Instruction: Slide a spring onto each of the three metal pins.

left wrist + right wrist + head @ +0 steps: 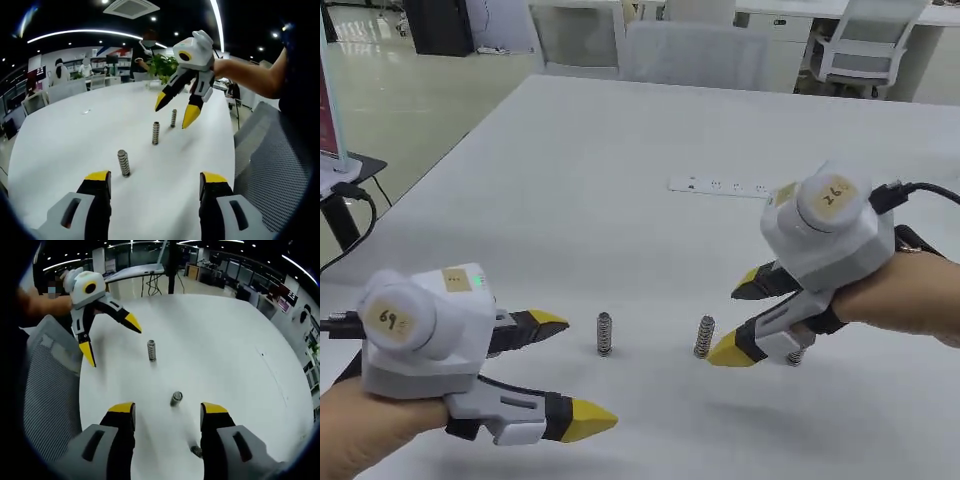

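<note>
Looking down in the head view, the nearest thing was the left gripper, a white-and-grey handheld tool with black, yellow-tipped jaws, held in a hand at the bottom-left corner. Its two jaws stood wide apart with nothing between them, over the white table.

Next came the springs, and I counted three: small metal coils standing upright in a row across the table. The left spring and the middle spring stood in plain sight, well apart from each other. The third spring was mostly tucked behind the other tool. In the left gripper view the closest coil had a flat metal cap on top, which looked like a pin's end. I couldn't make out the pin shafts inside the coils, though.

Then the right gripper, the same make, so two grippers total. Its jaws were spread wide too, gripping nothing. The lower yellow tip sat just beside the middle spring, and I couldn't tell if it touched. In the left gripper view it hung over the far end of the row.

Farther back lay one flat white power strip, well apart from the springs. Past the table's edge stood a white office chair.
</note>
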A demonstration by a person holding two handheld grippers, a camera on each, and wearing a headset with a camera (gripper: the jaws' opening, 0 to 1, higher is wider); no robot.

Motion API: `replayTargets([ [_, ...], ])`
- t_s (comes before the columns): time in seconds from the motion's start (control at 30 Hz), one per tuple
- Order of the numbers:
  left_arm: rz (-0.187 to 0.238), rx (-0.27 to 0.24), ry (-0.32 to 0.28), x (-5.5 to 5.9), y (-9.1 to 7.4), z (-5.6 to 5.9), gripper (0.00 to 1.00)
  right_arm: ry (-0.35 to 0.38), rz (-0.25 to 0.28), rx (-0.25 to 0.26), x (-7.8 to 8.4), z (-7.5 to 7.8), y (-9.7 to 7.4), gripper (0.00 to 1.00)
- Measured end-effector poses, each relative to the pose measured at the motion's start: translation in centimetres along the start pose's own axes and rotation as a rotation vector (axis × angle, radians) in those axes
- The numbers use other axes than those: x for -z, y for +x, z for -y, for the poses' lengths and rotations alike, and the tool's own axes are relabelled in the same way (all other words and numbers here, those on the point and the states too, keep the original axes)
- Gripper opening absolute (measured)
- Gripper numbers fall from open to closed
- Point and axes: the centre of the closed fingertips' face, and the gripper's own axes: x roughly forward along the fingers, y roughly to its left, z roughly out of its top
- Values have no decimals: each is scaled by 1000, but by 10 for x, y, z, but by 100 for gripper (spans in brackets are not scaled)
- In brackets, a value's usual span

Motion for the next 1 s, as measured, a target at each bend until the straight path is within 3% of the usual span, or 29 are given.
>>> replayTargets([
  [0.5,10,-2,-6,0,-1,2,70,60,101,23,10,-22,-22,52],
  [0.77,15,-6,-16,2,-3,4,71,87,162,39,25,-30,-30,53],
  [1.0,23,-11,-18,1,-5,5,72,130,183,64,40,-30,-39,54],
])
